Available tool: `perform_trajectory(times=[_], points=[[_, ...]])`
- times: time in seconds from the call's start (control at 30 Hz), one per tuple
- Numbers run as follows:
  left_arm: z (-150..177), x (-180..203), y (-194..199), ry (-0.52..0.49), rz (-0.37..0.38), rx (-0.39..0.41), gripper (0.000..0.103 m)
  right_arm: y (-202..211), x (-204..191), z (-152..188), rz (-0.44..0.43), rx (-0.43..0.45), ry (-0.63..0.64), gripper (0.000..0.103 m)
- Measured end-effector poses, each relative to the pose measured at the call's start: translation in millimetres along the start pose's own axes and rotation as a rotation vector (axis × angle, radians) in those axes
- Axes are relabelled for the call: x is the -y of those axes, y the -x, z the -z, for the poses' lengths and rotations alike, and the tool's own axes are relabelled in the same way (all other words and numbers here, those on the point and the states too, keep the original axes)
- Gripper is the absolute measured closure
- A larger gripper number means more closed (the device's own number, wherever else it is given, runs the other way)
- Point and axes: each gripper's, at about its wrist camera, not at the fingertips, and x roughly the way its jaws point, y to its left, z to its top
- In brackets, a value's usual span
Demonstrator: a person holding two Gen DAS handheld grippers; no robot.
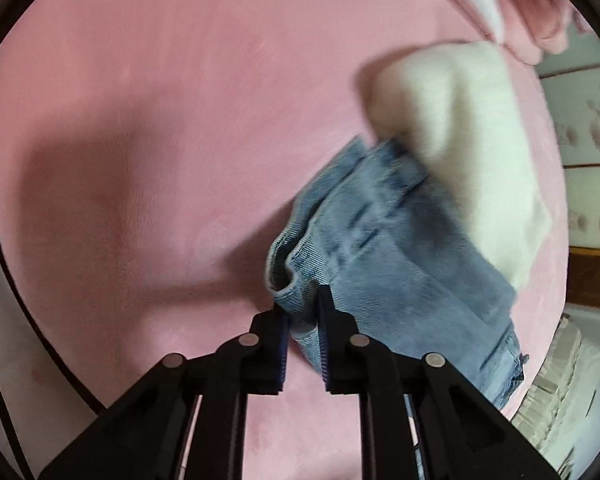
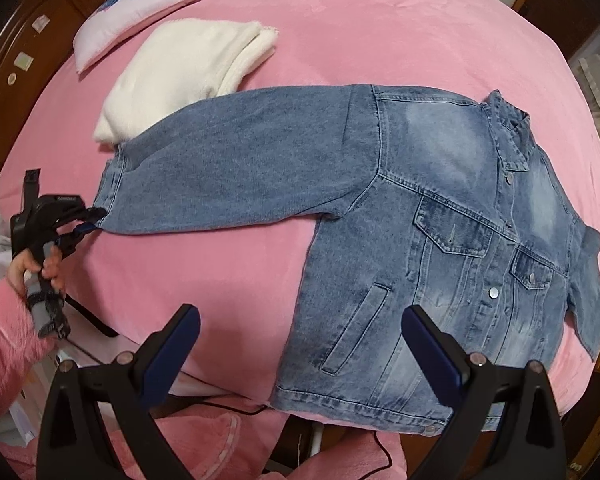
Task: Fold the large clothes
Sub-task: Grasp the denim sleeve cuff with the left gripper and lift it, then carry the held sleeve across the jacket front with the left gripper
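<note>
Lying flat on pink bedding, denim jacket, sleeve stretched sideways, cuff apparently pinched by left gripper, right gripper spread.

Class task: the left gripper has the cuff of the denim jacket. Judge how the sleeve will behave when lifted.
The denim jacket lies flat, so it probably drapes rather than holding shape. Its sleeve is long and thick-seamed, so it likely sags heavily from the left gripper. The cuff bunches between the pads, suggesting a firm, non-slippery hold.

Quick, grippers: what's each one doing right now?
Left gripper: shut on the denim jacket's sleeve cuff.
Right gripper: open, holding nothing, above the jacket's hem.
</note>
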Motion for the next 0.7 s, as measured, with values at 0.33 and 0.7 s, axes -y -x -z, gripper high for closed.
perform_trajectory(times=[0.33,0.7], points=[[43.8,96.5,75.1,-0.209,0.089,0.149,0.094,8.9,19.6,-2.6,-0.072,0.075,-0.088,0.002],[113.6,220.3,166.3,-0.553,0.229,0.225,0.095,28.9,94.3,19.2,-0.13,0.188,-0.262,0.002]])
